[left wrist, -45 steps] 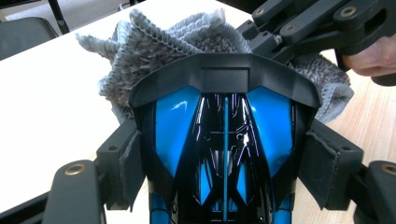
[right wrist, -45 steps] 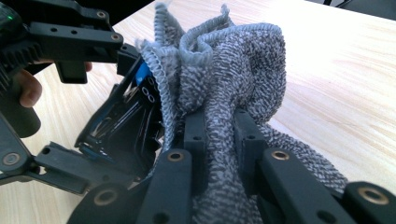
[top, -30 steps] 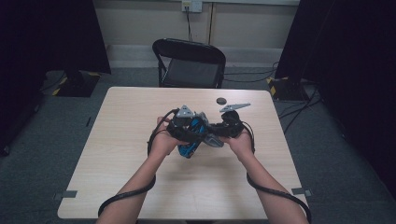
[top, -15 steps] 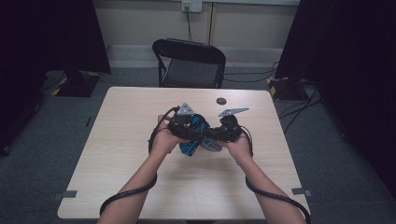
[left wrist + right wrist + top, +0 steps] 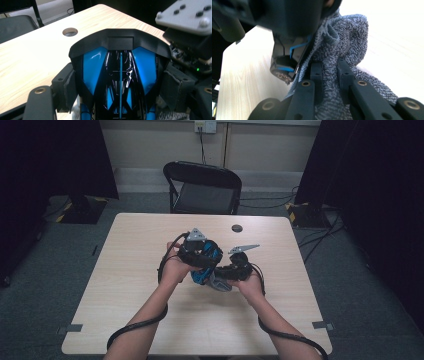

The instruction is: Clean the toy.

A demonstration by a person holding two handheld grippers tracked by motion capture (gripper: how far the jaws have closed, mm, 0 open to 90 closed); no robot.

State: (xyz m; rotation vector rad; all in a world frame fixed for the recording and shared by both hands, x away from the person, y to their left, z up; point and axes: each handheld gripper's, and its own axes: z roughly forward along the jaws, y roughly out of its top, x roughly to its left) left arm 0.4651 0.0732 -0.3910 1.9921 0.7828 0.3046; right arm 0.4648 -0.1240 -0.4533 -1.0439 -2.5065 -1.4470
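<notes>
I am clamping the toy car [image 5: 120,82] in my left gripper [image 5: 199,251] while my right gripper [image 5: 331,75] is pinching the cloth [image 5: 347,42] against it; harder wiping risks twisting the car loose.

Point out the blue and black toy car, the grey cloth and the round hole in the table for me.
toy car [image 5: 120,72], left gripper view, on its glossy blue and black body.
grey cloth [image 5: 347,42], right gripper view, on the bunched knit.
round hole [image 5: 70,31], left gripper view, on its centre.

The toy car [image 5: 120,82] is glossy blue with black panels. Pressed beside the car, the cloth [image 5: 344,50] is speckled grey and white. Beneath the car, the surface [image 5: 140,270] is pale wood-grain.
</notes>
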